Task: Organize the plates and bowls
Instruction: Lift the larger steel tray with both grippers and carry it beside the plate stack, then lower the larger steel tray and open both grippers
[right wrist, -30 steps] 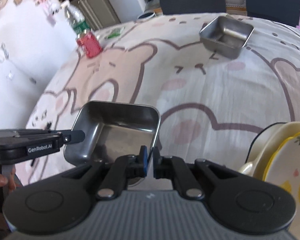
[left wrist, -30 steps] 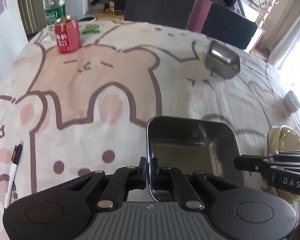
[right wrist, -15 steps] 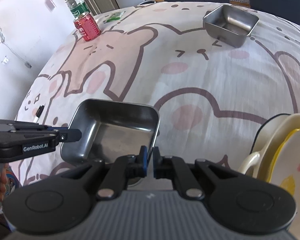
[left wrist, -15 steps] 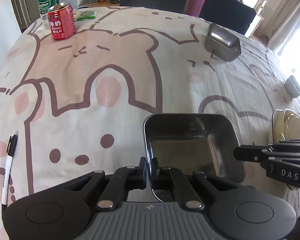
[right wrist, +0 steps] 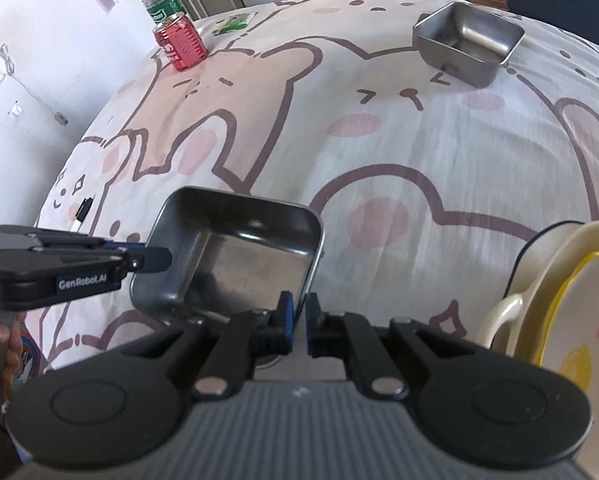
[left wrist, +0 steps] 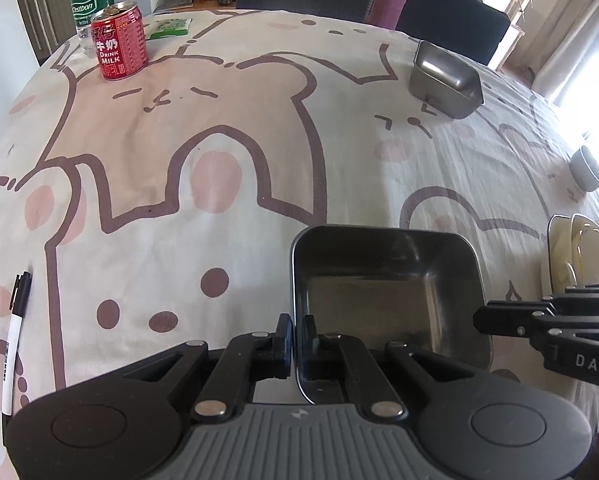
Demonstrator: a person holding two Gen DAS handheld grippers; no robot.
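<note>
Both grippers are on the same square steel tray [left wrist: 383,284] now, one at each side of it. The left gripper [left wrist: 297,338] has its blue-padded fingers pinched tight on the tray's left wall, rim sandwiched between them. Over on the other side, the right gripper [right wrist: 297,322] is clamped on the opposite wall, a thin slit between its pads with the metal edge in it. The tray sits near the front of the bear-print tablecloth [left wrist: 219,128], open side up, nothing in it. A second, smaller steel tray [right wrist: 469,42] waits well apart at the far side (also upright). Just right of the held tray stands a stack of cream plates [right wrist: 559,284], yellow-rimmed one on top. A red milk can [left wrist: 118,42] and water bottle [left wrist: 89,0] stand far left; a marker pen [left wrist: 15,336] lies near the left edge.
</note>
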